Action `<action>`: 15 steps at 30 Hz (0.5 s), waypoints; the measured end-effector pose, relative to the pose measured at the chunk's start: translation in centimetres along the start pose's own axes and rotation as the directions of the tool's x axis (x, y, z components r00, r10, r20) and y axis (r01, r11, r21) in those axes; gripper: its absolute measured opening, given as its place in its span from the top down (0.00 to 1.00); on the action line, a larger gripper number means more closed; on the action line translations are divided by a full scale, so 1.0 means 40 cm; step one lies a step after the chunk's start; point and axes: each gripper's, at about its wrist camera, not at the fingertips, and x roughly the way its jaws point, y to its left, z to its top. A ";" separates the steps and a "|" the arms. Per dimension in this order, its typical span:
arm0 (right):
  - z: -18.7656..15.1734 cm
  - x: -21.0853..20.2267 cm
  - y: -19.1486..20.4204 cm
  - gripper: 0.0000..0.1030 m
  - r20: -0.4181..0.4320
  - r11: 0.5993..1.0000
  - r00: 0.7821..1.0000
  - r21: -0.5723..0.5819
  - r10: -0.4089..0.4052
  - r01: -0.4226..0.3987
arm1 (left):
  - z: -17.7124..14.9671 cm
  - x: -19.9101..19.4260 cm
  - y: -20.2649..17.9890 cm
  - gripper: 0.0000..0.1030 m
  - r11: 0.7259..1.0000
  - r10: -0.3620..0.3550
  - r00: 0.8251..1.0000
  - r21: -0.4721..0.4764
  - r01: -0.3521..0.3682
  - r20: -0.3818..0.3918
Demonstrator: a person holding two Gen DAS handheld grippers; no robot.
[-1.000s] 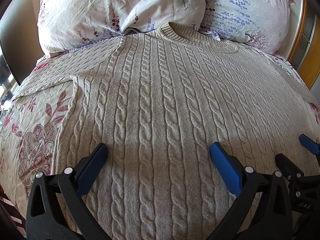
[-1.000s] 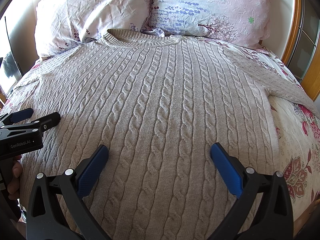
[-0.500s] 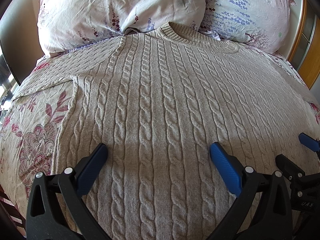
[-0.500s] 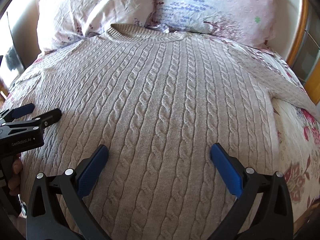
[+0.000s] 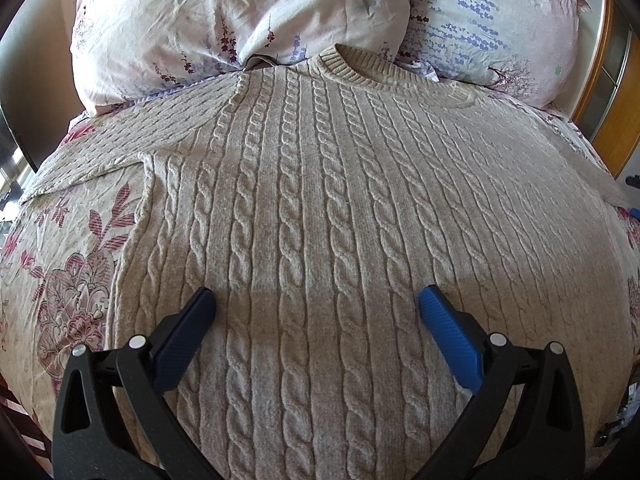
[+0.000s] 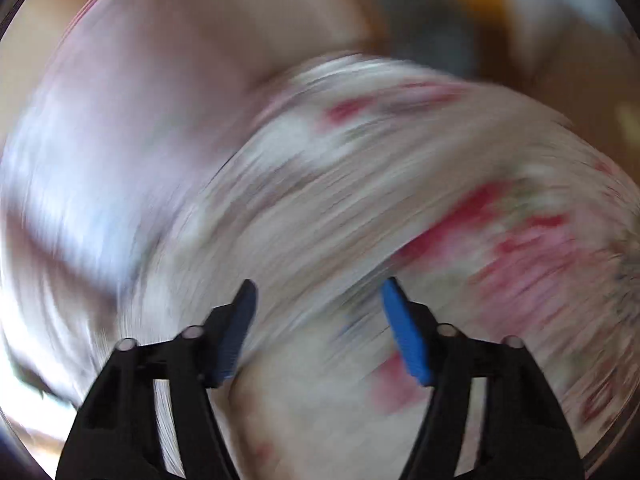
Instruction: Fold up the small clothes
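A beige cable-knit sweater (image 5: 320, 208) lies flat, front up, on the bed, collar toward the pillows, left sleeve (image 5: 100, 152) spread out to the side. My left gripper (image 5: 316, 304) is open and empty, hovering over the sweater's lower half. My right gripper (image 6: 318, 292) is open, narrower than before, and empty. The right wrist view is heavily motion-blurred. It shows only smeared floral bedding (image 6: 500, 232) and no clear sweater.
Two floral pillows (image 5: 240, 16) (image 5: 492, 24) lie at the head of the bed. The floral bedsheet (image 5: 68, 280) shows left of the sweater. A wooden frame (image 5: 604, 80) stands at the far right.
The right gripper has swung fast to the right, off the sweater, and its jaws have narrowed. It has left the left wrist view. The left gripper has hardly moved.
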 end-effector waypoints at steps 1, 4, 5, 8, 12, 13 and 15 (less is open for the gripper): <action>0.057 -0.002 -0.082 0.41 0.018 0.991 1.000 0.137 -0.009 0.007 | 0.005 -0.003 0.008 0.02 1.000 -0.013 1.000 -0.019 0.013 0.003; 0.148 0.006 -0.223 0.46 0.047 0.942 0.999 0.337 -0.025 0.007 | 0.030 -0.019 0.047 0.02 0.991 -0.059 0.998 -0.119 0.063 0.032; 0.165 0.014 -0.250 0.48 0.043 0.930 0.999 0.367 -0.025 0.008 | 0.040 -0.022 0.062 0.02 0.986 -0.065 0.997 -0.149 0.070 0.041; 0.195 0.027 -0.290 0.58 0.068 0.905 0.998 0.425 -0.001 -0.028 | 0.067 -0.032 0.114 0.02 0.970 -0.065 0.996 -0.230 0.077 0.061; 0.225 0.048 -0.286 0.91 0.045 0.919 0.997 0.393 -0.055 0.033 | 0.095 -0.045 0.222 0.02 0.932 -0.047 0.995 -0.355 0.073 0.083; 0.227 0.032 -0.245 0.91 0.082 0.942 0.994 0.333 -0.077 0.045 | 0.101 -0.050 0.249 0.02 0.925 -0.029 0.996 -0.376 0.061 0.090; 0.230 -0.006 -0.119 0.92 0.158 0.989 0.987 0.149 -0.033 0.009 | 0.111 -0.066 0.321 0.02 0.906 0.038 0.994 -0.424 0.010 0.104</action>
